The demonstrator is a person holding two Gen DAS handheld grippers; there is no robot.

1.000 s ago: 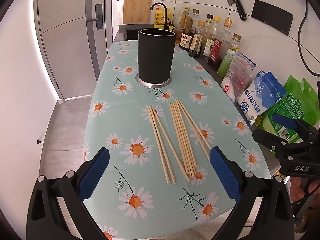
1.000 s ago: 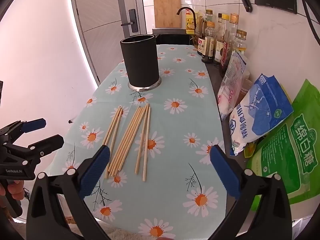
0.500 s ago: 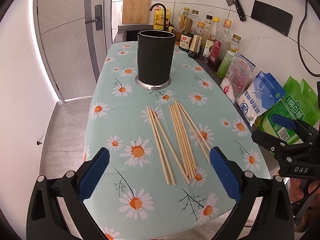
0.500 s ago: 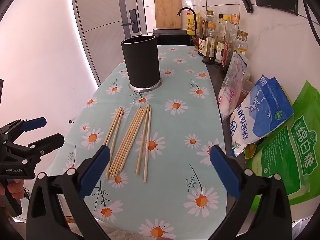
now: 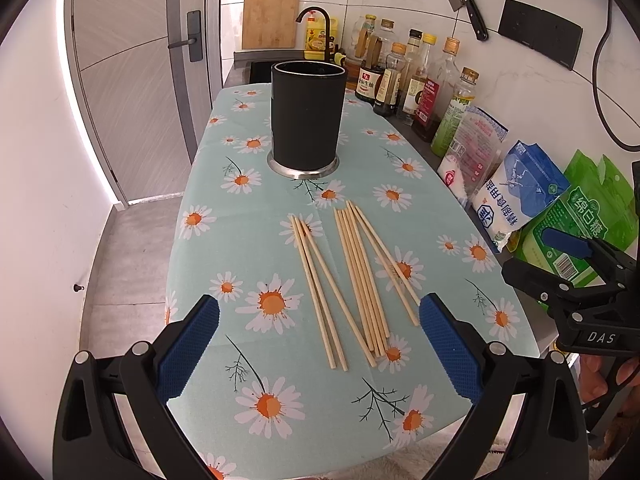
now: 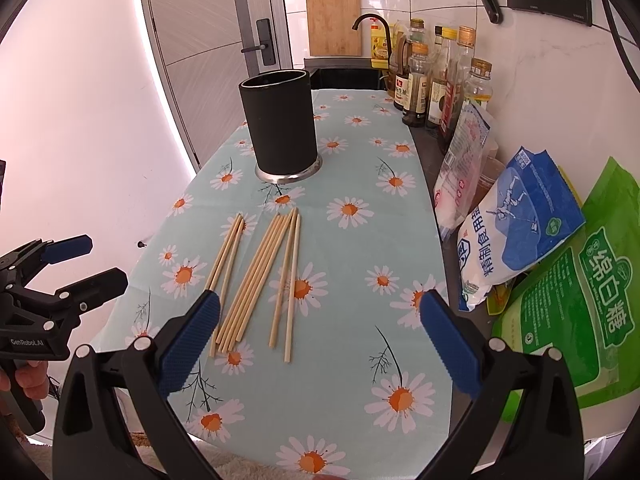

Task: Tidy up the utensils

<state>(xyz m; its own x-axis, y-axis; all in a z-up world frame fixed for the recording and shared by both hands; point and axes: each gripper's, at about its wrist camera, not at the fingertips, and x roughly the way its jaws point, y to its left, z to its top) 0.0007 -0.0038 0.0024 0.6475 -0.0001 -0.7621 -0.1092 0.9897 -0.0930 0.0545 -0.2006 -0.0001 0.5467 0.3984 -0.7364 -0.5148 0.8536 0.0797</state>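
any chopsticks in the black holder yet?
No: all the chopsticks lie flat on the tablecloth, in front of the holder.

1. The tablecloth (image 5: pixel 208 184) was pale mint green, printed with white daisies that had orange centres and thin dark stems.
2. The utensil holder (image 5: pixel 307 116) was matte black with a silver metal base ring.
3. The chopsticks (image 5: pixel 352 276) were pale natural wood.
4. The left gripper (image 5: pixel 319 344) and right gripper (image 6: pixel 319 344) were black with textured blue finger pads.
5. The salt bag (image 6: pixel 516 220) was blue and white.
6. The sugar bag (image 6: pixel 580 300) was bright green with white lettering.
7. The cutting board (image 5: pixel 271 15) was light brown wood.
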